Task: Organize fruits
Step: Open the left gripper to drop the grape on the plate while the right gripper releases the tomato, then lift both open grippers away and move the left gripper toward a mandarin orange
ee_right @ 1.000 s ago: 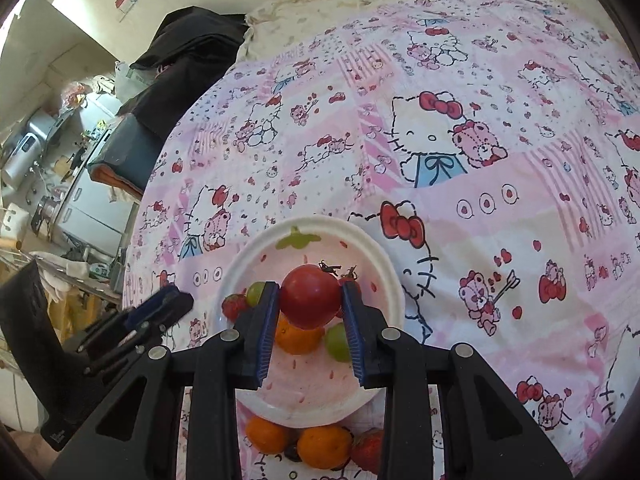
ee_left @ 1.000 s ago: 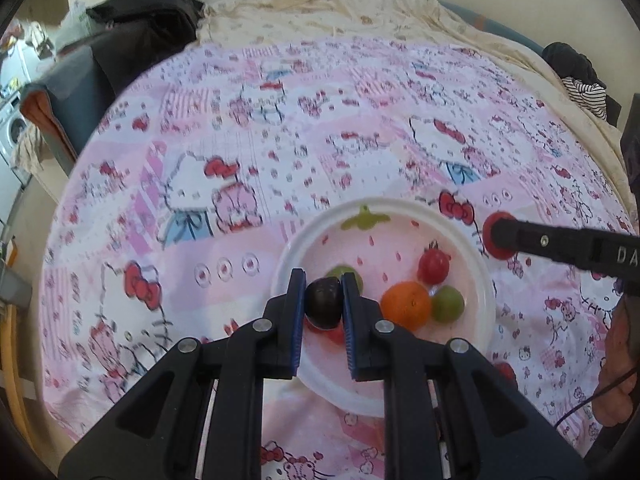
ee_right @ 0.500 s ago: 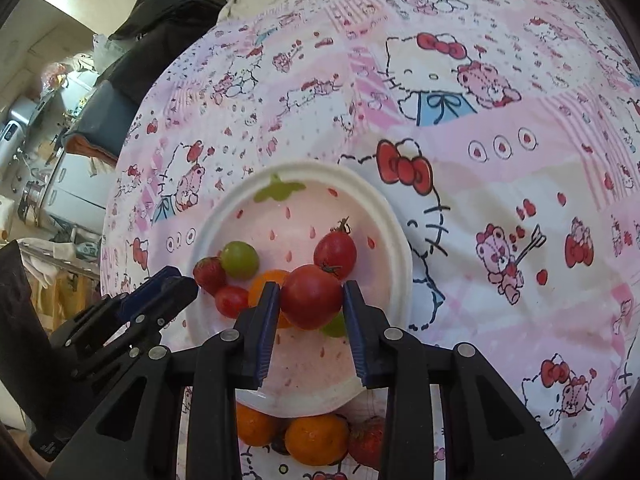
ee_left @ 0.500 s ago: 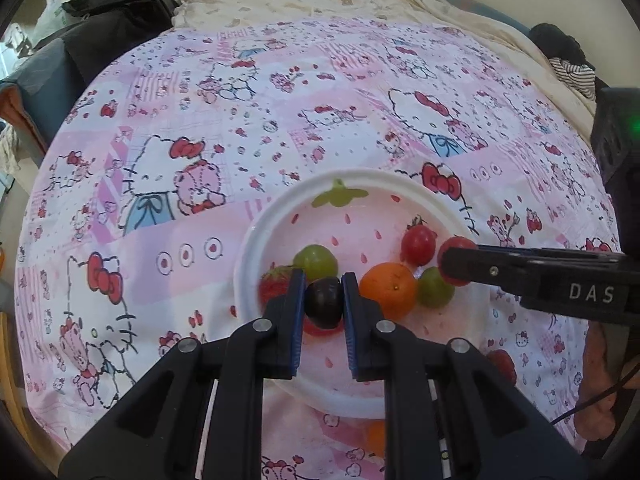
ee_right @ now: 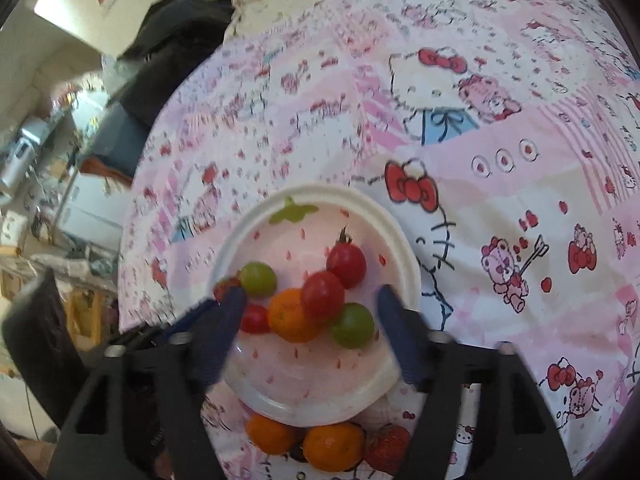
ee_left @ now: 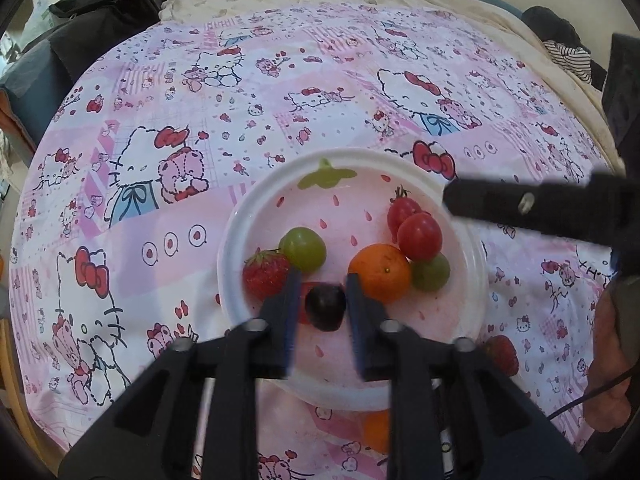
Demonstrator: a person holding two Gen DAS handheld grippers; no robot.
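A white plate (ee_left: 232, 248) printed like a strawberry lies on the pink cartoon bedspread (ee_left: 168, 92). On it are a strawberry (ee_left: 266, 274), two green grapes, an orange (ee_left: 379, 274) and two red tomatoes. My left gripper (ee_left: 323, 304) hangs low over the plate's near side, its jaws opening. A dark round fruit (ee_left: 325, 308) sits between the pads, which stand just clear of it. My right gripper (ee_right: 310, 316) is also opening, its fingers wide apart. The red tomato (ee_right: 322, 295) between them rests free against the orange (ee_right: 290, 316).
Loose fruit lies on the bedspread in front of the plate (ee_right: 400, 248): two oranges (ee_right: 332, 446) and a strawberry (ee_right: 386, 448). Dark clothes (ee_left: 100, 12) are piled at the back left, a striped garment (ee_left: 568, 52) at the back right. A person's hand (ee_left: 608, 360) is at the right edge.
Both grippers' jaws have spread. The right one has let the red tomato down among the fruit on the plate. The left one sank toward the plate and loosened around the dark fruit.
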